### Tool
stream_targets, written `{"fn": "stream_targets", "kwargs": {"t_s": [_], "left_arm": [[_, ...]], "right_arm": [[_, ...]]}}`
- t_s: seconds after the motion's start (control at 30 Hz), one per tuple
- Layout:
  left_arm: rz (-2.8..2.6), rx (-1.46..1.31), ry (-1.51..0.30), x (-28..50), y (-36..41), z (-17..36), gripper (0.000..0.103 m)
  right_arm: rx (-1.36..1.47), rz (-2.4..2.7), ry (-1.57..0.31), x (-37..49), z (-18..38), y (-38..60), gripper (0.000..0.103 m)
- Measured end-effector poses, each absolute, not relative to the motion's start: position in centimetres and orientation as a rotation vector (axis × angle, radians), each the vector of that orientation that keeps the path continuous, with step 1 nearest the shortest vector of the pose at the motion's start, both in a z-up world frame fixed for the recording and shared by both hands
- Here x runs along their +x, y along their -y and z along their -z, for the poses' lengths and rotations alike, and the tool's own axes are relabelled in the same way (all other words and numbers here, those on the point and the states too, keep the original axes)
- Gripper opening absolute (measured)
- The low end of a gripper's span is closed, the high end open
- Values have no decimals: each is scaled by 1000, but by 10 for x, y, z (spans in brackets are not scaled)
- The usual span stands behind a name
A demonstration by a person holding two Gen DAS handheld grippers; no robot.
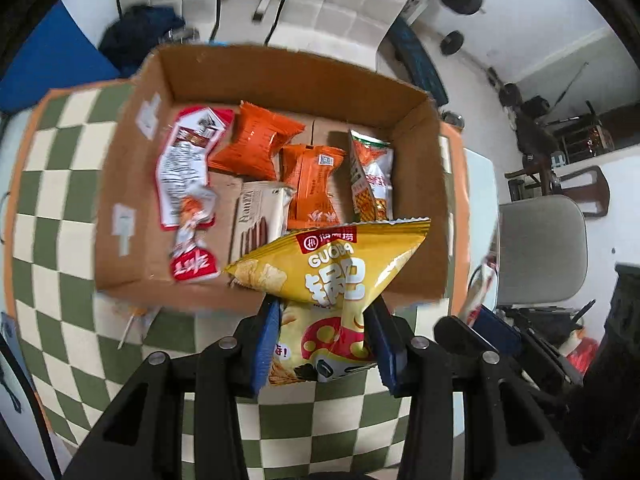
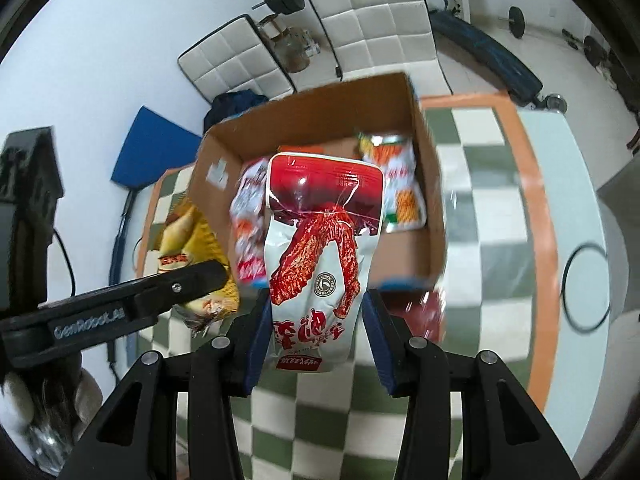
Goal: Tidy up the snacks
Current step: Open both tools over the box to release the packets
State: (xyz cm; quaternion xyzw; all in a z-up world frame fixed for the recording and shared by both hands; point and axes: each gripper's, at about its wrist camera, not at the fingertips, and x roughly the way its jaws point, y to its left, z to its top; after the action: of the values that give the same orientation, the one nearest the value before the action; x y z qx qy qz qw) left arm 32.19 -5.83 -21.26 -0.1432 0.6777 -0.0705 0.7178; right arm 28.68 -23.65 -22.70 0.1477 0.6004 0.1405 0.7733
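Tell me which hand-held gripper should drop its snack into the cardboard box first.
Probably right. The right hand-held gripper holds its red-and-white packet directly before the cardboard box. The left hand-held gripper holds its yellow chip bag near the box's front edge.

Both views are evenly and brightly lit. Motion blur is seen throughout, strongest toward nine and three o'clock. Straight lines are bent by fisheye distortion, and corners are darkly vignetted.

matt brown cardboard box (image 1: 412, 184), glossy yellow plastic crisp bag (image 1: 320, 268), shiny red-and-white foil pouch (image 2: 320, 248), smooth green-and-cream checked tablecloth (image 1: 60, 184)
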Motion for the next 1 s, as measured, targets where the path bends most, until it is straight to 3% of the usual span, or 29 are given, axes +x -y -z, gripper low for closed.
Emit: {"fn": "stream_targets", "kwargs": {"t_s": [0.17, 0.63, 0.77, 0.83, 0.9, 1.0], "left_arm": [[194, -363, -1645, 360, 63, 251, 40], [184, -307, -1779, 378, 81, 281, 43], [175, -308, -1772, 376, 80, 278, 46], [165, -303, -1759, 376, 80, 276, 67], [165, -304, -1746, 376, 79, 274, 70], [152, -290, -1715, 374, 77, 265, 71]], "right_arm": [[308, -276, -1360, 333, 259, 240, 47], [237, -261, -1481, 363, 315, 239, 48], [247, -246, -1530, 365, 323, 240, 56], [222, -232, -1536, 365, 323, 239, 60], [221, -242, -1543, 364, 322, 238, 72], [197, -245, -1545, 361, 319, 233, 79]]}}
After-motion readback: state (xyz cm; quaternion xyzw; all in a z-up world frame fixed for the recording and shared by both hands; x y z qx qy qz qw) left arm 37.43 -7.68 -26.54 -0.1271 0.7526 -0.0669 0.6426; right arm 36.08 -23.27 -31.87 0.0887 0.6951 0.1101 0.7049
